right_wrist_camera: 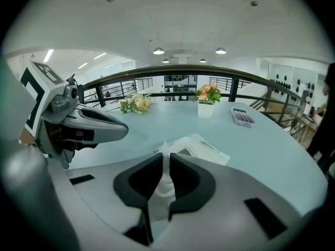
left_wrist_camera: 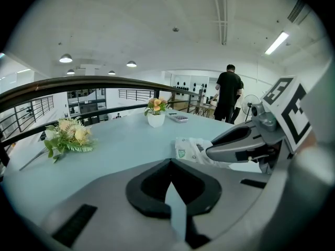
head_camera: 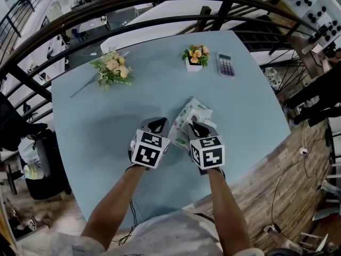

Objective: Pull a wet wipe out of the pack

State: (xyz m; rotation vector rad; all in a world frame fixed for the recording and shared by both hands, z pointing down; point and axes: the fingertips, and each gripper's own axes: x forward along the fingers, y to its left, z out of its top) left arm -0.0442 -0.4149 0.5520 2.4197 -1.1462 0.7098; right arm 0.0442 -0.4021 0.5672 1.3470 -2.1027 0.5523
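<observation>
The white wet wipe pack lies on the pale blue table, just beyond both grippers. My right gripper sits over its near end. In the right gripper view the pack lies right ahead, and a white wipe rises from it into the narrow slit between the jaws of the right gripper, which pinch it. My left gripper hangs beside the pack's left edge, apart from it. In its own view the left gripper has its tips together with nothing held, and the pack shows to the right.
A flower bouquet lies at the far left of the table. A small white pot of flowers and a calculator stand at the far side. A dark curved railing runs behind the table. A person stands in the background.
</observation>
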